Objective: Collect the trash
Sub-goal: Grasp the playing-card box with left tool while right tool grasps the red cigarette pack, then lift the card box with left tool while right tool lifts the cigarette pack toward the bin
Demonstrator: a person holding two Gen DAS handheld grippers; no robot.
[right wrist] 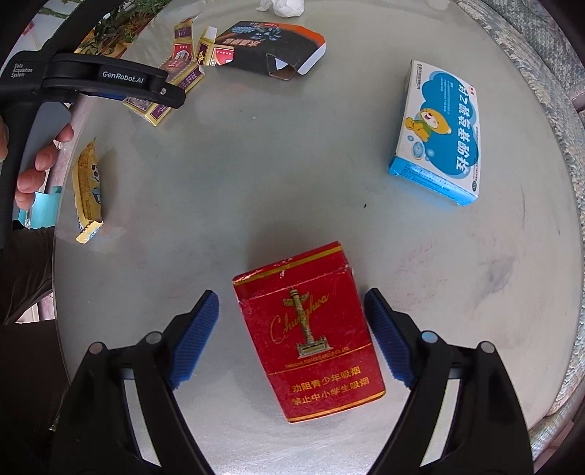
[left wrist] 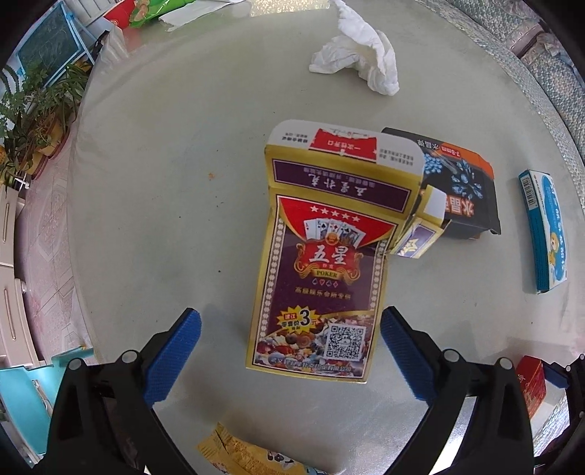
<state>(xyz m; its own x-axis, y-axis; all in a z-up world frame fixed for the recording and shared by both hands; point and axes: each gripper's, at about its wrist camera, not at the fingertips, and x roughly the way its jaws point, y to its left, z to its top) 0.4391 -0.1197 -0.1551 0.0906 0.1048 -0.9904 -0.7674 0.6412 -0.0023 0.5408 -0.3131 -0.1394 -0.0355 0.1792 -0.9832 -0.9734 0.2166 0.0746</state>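
Observation:
My left gripper (left wrist: 290, 354) is open, its blue pads either side of the near end of a flattened poker card box (left wrist: 318, 263) lying on the round table (left wrist: 153, 204). My right gripper (right wrist: 292, 336) is open around a red Chunghwa cigarette pack (right wrist: 310, 336) lying flat. Neither touches its object. Other trash on the table: a black flattened box (left wrist: 464, 190), a crumpled white tissue (left wrist: 362, 58), a blue and white medicine box (right wrist: 438, 135), and a yellow snack wrapper (right wrist: 86, 190). The left gripper also shows in the right wrist view, over the poker box (right wrist: 161, 106).
The table edge curves close at left and right. Potted plants (left wrist: 36, 120) and a small chalkboard (left wrist: 47, 44) stand on the floor at left. A green packet and red cup (left wrist: 128, 14) sit at the table's far side. A teal stool (left wrist: 22, 394) is below left.

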